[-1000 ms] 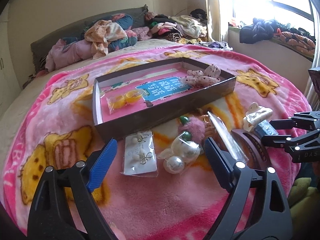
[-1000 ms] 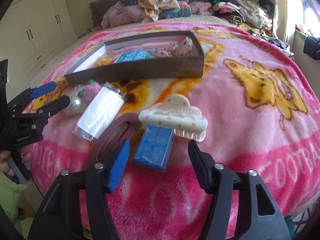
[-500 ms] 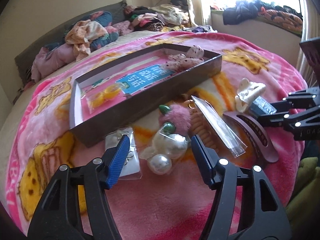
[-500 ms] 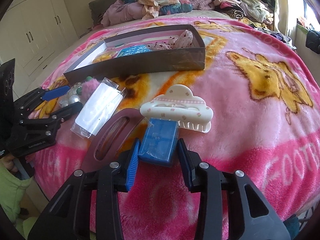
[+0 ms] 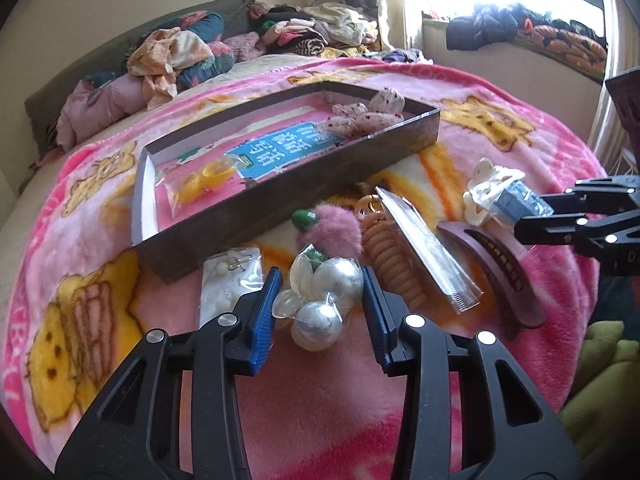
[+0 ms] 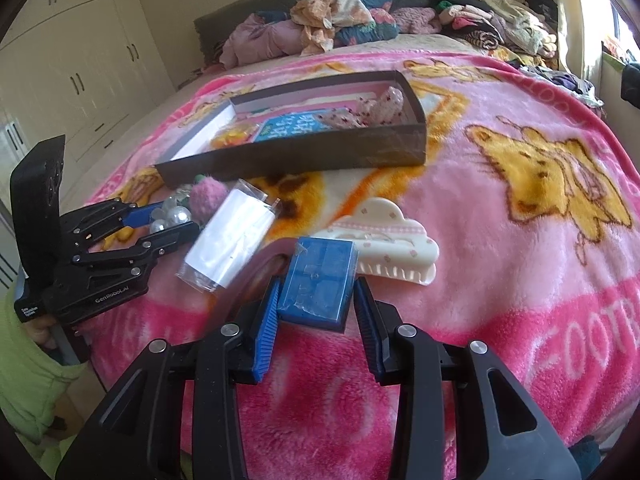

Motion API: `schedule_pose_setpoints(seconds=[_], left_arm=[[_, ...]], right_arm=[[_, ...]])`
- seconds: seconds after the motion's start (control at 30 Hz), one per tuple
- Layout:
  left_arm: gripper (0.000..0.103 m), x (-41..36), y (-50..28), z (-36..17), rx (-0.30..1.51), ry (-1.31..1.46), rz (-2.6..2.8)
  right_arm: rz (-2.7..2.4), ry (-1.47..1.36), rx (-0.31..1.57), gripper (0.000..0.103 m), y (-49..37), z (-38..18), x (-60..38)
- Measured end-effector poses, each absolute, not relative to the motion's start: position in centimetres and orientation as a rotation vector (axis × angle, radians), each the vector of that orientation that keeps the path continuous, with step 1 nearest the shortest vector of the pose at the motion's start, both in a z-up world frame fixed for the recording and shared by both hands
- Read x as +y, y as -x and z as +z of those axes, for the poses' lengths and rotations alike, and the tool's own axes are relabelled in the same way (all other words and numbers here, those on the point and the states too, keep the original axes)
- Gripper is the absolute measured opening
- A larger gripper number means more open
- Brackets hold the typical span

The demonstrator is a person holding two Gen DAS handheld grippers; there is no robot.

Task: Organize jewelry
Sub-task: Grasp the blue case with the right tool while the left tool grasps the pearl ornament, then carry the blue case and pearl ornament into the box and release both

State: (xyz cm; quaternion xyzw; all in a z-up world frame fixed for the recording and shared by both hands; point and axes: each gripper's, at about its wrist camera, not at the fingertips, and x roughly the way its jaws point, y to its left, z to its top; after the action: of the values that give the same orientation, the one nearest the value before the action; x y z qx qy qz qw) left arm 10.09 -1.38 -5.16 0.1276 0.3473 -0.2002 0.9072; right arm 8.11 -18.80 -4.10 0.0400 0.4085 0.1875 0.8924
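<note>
my left tongs (image 5: 318, 308) straddle the bag of pearl baubles (image 5: 324, 300) on the pink blanket (image 5: 320, 420); the jaws have just been closing and the pads now sit against the crinkly plastic at both sides, so i call it a grip on the bag. my right tongs (image 6: 316, 312) are clamped on the blue box (image 6: 318, 282), which lies partly on the maroon hair clip (image 6: 256, 272) and touches the cream claw clip (image 6: 384, 240). the dark tray (image 5: 280, 184), where i judge these things belong, lies further up the blanket, already holding a yellow pair in a bag and a spotted bow.

what could go wrong: the pearls are round and loose inside slippery film, so the pads may catch only plastic and the balls could swing or slide out as i lift. the left blue pad lies over the edge of the earring card (image 5: 230, 284), so i might drag that along too. on the right, the box is wrapped in shiny film and held near its end, so it may pivot or tug the clips it touches.

compared with a second ago, my left tongs were spread wide with both the earring card and the pearls between them; now they are narrowed round the pearls alone. my right tongs were open short of the box; half a second ago they were already shut on it, and that grip looks unchanged.
</note>
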Motion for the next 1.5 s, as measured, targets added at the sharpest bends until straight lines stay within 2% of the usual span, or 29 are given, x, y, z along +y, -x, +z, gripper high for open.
schedule_pose_setpoints(seconds=[0.8, 1.5], left_arm=[[0.029, 2.1, -11.6, -1.1, 0.635, -0.077, -0.372], [0.029, 2.0, -17.0, -1.2, 0.611, -0.014, -0.302]], right_arm=[[0.403, -0.064, 0.801, 0.034, -9.1, -2.1, -17.6], [0.405, -0.057, 0.761, 0.034, -13.8, -0.1, -17.2]])
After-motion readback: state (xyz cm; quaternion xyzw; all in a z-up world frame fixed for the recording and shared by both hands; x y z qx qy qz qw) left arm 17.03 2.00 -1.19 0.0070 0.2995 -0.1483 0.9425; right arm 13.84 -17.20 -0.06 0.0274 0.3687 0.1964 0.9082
